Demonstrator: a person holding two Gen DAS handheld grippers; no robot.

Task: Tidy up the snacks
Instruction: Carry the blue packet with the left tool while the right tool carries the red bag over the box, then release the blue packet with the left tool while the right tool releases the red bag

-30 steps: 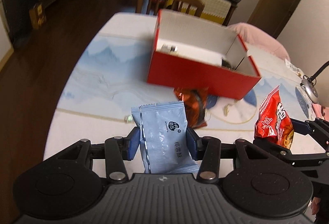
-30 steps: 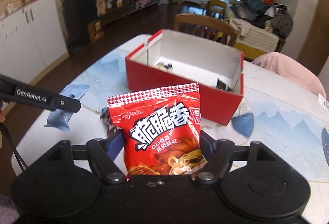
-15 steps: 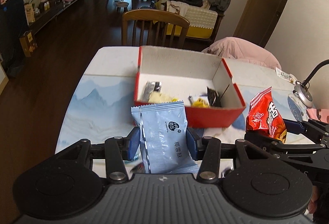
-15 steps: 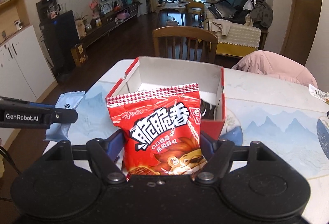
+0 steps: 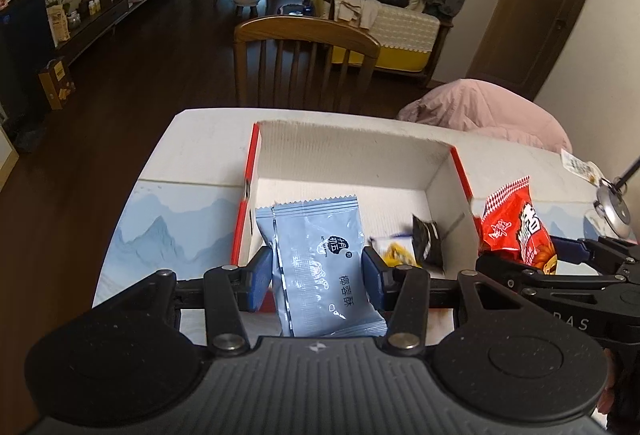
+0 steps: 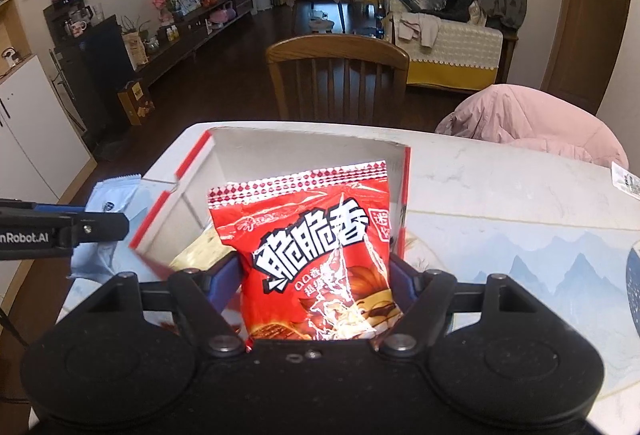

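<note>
My left gripper (image 5: 318, 275) is shut on a pale blue snack packet (image 5: 320, 259) and holds it above the near left part of the red box (image 5: 352, 159). My right gripper (image 6: 316, 285) is shut on a red snack bag (image 6: 308, 235) with white lettering, above the box's (image 6: 304, 151) near right side. The box is open, white inside, and holds a black packet (image 5: 428, 245) and a yellow one (image 5: 394, 251). The right gripper (image 5: 568, 255) with the red bag (image 5: 516, 227) shows at the right of the left wrist view. The blue packet (image 6: 110, 197) shows at the left of the right wrist view.
The box stands on a white table (image 5: 200, 139) with a blue mountain-print mat (image 5: 168, 227). A wooden chair (image 5: 306, 63) stands at the far edge. A pink jacket (image 5: 492, 111) lies at the far right. A small metal lamp head (image 5: 612, 209) is at the right.
Both grippers have moved forward and higher over the box with their packets still held. The box now fills more of both views and its inside shows from above.
</note>
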